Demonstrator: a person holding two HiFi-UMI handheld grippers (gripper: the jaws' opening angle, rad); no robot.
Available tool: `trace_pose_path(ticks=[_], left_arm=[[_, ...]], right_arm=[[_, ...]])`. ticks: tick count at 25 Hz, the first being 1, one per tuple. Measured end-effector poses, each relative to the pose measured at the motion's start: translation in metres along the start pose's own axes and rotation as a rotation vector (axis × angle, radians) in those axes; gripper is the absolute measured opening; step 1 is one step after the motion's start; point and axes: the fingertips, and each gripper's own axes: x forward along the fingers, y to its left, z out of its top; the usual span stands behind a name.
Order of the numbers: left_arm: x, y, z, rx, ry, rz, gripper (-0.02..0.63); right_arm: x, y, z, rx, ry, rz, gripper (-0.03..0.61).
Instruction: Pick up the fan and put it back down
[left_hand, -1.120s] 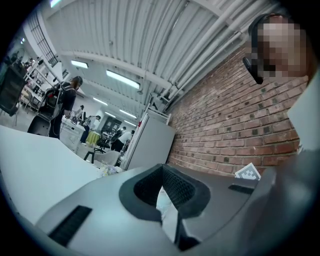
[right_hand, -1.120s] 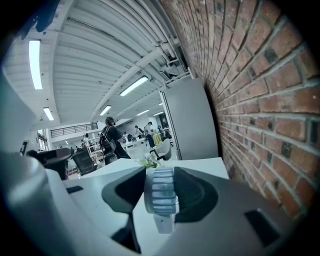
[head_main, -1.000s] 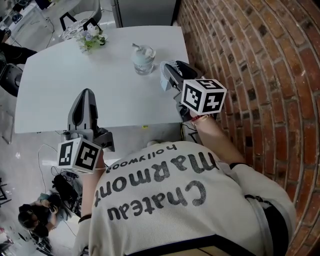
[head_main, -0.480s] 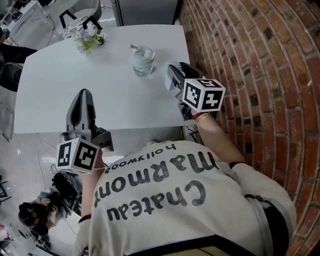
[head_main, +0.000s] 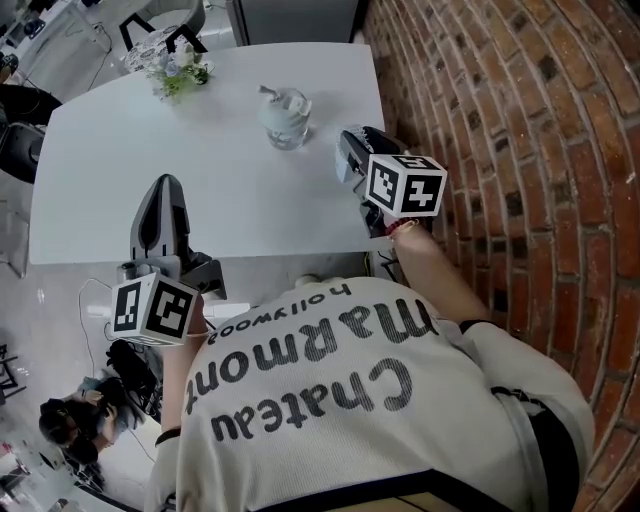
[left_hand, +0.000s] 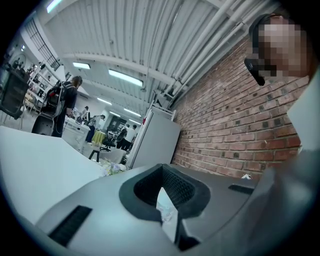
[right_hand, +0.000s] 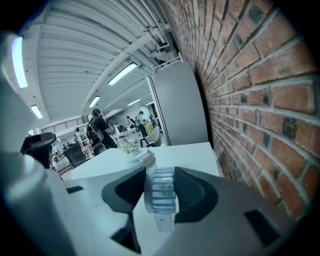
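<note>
A small white hand fan (right_hand: 160, 195) with a ribbed pale-blue head sits edge-on between the jaws of my right gripper (right_hand: 161, 200), which is shut on it. In the head view the right gripper (head_main: 354, 146) hangs over the white table (head_main: 120, 150) near its right edge, tilted down, and the fan (head_main: 345, 166) shows as a pale patch at the jaws. Whether the fan touches the table is hidden. My left gripper (head_main: 168, 190) is shut and holds nothing, level over the table's near edge.
A clear glass cup (head_main: 285, 116) with a white item in it stands at mid-table, just beyond the right gripper. A flower bunch (head_main: 178, 72) lies at the far left. A brick wall (head_main: 500, 120) runs close along the table's right side.
My right gripper has sunk toward the table with the fan and drifted a little toward the table's right edge. The left gripper has stayed put.
</note>
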Motion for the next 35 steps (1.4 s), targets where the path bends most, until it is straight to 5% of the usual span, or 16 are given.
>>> trace_pose_path(ticks=[35], left_arm=[[0.003, 0.001, -0.003, -0.002, 0.007, -0.008, 0.002]], right_arm=[[0.01, -0.012, -0.035, 0.039, 0.063, -0.012, 0.181]])
